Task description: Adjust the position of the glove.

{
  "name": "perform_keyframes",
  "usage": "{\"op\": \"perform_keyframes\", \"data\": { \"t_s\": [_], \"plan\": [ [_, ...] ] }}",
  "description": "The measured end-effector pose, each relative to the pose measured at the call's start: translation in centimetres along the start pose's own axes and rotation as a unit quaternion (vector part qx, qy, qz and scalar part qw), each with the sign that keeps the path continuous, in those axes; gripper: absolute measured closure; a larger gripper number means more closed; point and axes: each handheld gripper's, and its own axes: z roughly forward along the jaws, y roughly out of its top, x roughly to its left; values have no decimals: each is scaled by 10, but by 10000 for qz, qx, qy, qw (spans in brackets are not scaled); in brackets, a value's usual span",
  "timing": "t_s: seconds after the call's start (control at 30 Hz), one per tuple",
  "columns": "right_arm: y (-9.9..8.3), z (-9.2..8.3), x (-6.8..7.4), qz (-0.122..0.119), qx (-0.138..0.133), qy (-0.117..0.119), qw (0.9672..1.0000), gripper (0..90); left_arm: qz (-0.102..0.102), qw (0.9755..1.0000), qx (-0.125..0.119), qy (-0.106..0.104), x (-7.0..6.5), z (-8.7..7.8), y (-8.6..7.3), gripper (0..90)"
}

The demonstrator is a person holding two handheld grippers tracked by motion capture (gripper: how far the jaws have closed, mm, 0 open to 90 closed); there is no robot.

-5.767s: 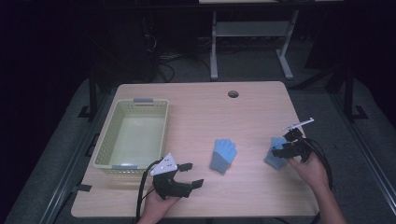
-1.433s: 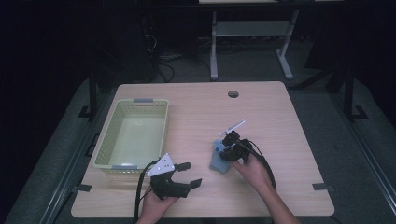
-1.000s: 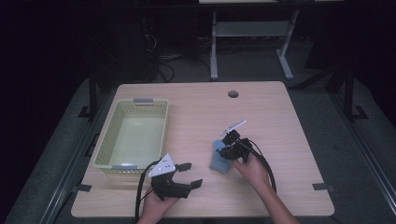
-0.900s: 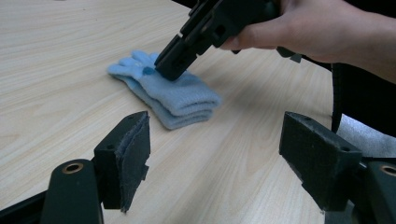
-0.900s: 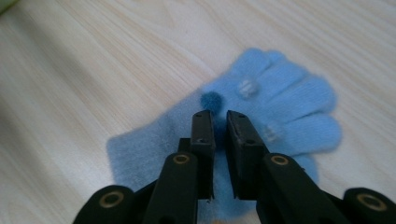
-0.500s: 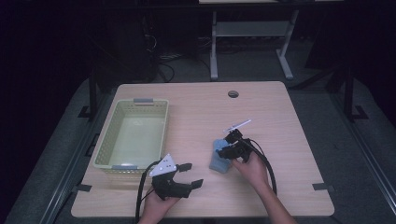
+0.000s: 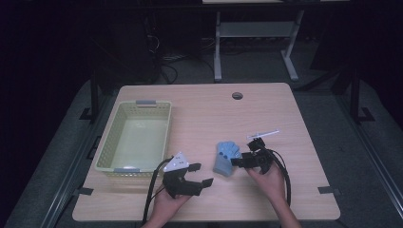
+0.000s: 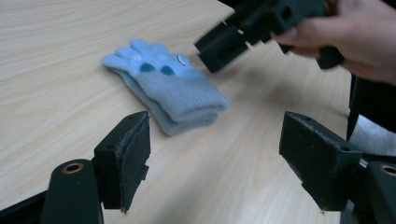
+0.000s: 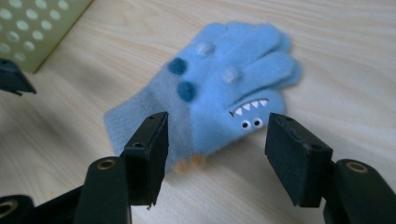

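Observation:
Two light blue knit gloves (image 7: 224, 156) lie stacked on the wooden table (image 7: 199, 109). The top glove (image 9: 229, 88) has dark blue dots and a small monster face. My right gripper (image 7: 237, 162) sits just right of the pile, and its jaws have just been opening. In the right gripper view the right gripper (image 9: 215, 126) is open, with the pads clear of the glove. My left gripper (image 7: 201, 174) rests open near the front edge, left of the gloves. In the left gripper view the left gripper (image 8: 215, 140) points at the pile (image 8: 168, 91), and the right gripper (image 8: 222, 44) shows beyond it.
A pale green plastic basket (image 7: 107, 152) stands on the table's left half, close behind my left hand; its corner (image 9: 32, 28) is visible in the right gripper view. A cable hole (image 7: 237, 95) marks the far middle of the table.
My right gripper carried a blue glove from the table's right side onto the other glove, then opened and drew back slightly toward the right. The left gripper stayed put.

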Motion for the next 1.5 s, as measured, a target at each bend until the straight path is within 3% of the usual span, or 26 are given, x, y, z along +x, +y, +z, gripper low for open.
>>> {"op": "perform_keyframes", "data": {
  "t_s": [0.07,0.13,0.2,0.27,0.33,0.47,0.5,0.57,0.67,0.7,0.73,0.77,0.8,1.03,1.1,1.2,1.3,1.33,1.5],
  "plan": [
    [-6,-2,-3,231,-140,105,9996,385,-72,9999,74,104,2,5,4,245],
    [-10,-3,-5,348,-229,183,9990,376,-267,9994,137,182,4,12,9,245],
    [-13,-1,-7,485,-223,209,9984,370,-270,9989,191,323,5,18,13,248],
    [-16,0,-9,574,-238,247,9978,371,-493,9981,271,257,9,24,17,263],
    [-19,3,-11,744,-293,324,9963,371,-728,9960,441,291,12,32,22,274],
    [-25,7,-16,975,-404,509,9931,372,-1060,9924,526,348,19,43,28,279],
    [-25,8,-16,1021,-422,534,9924,374,-1192,9909,528,328,21,46,28,282],
    [-25,10,-17,1081,-414,571,9916,387,-1679,9839,584,195,28,52,27,301],
    [-25,10,-17,1205,-386,678,9896,419,-2075,9758,665,166,36,60,25,324],
    [-25,10,-18,1250,-396,757,9885,429,-2146,9743,674,133,38,61,24,330],
    [-25,10,-18,1250,-396,757,9885,429,-2146,9743,674,133,38,61,24,346],
    [-25,9,-17,1275,-433,799,9877,451,-2403,9681,704,88,44,64,22,360],
    [-25,9,-17,1305,-452,824,9870,454,-2472,9664,699,78,45,65,21,371],
    [-26,13,-17,1484,-389,904,9840,446,-2682,9603,770,-57,51,69,18,429],
    [-28,16,-17,1601,-402,1053,9806,455,-2757,9582,753,-97,51,70,18,441],
    [-29,17,-18,1669,-473,1076,9789,486,-2820,9555,823,-255,50,72,17,459],
    [-29,19,-17,1693,-503,1039,9788,517,-2774,9564,864,-297,50,74,17,506],
    [-29,19,-17,1661,-501,1041,9793,526,-2837,9544,872,-309,49,75,17,522],
    [-28,21,-14,1703,-491,1001,9791,558,-2854,9532,916,-395,48,77,15,584]
  ]
}}
